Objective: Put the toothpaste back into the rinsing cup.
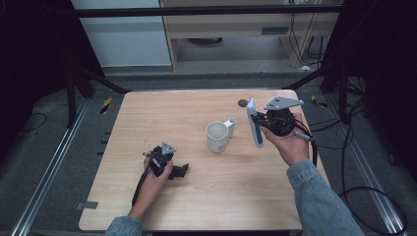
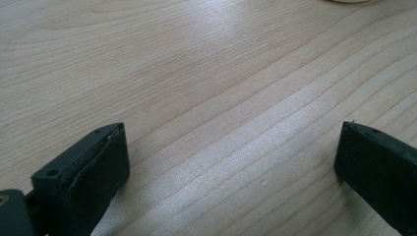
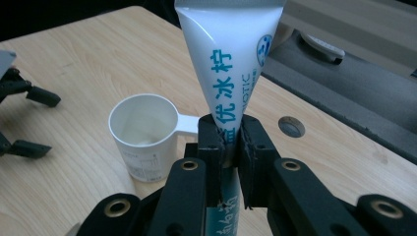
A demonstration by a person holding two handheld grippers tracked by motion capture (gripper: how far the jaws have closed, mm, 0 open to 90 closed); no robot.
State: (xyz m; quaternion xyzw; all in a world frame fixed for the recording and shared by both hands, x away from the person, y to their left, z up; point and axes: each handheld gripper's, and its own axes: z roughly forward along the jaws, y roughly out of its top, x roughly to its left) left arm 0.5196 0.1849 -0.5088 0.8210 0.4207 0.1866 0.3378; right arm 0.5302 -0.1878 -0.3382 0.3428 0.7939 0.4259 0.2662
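Note:
A white toothpaste tube [image 1: 255,129] with blue lettering stands upright above the table's right side, crimped end up. My right gripper [image 1: 259,123] is shut on it. In the right gripper view the two black pads squeeze the tube [image 3: 231,59] near its lower part, at the right gripper [image 3: 231,142]. A white mug [image 1: 217,136] stands in the middle of the table, handle towards the tube; it shows as the mug [image 3: 142,132] just left of the jaws. My left gripper [image 1: 182,170] rests low at the front left, open, and nothing lies between the jaws of the left gripper [image 2: 231,157].
The wooden table [image 1: 196,196] has a small dark round hole [image 1: 243,103] near its far right edge, behind the tube. Black metal frame legs and trailing cables run along the floor on both sides. A pale cabinet stands beyond the far edge.

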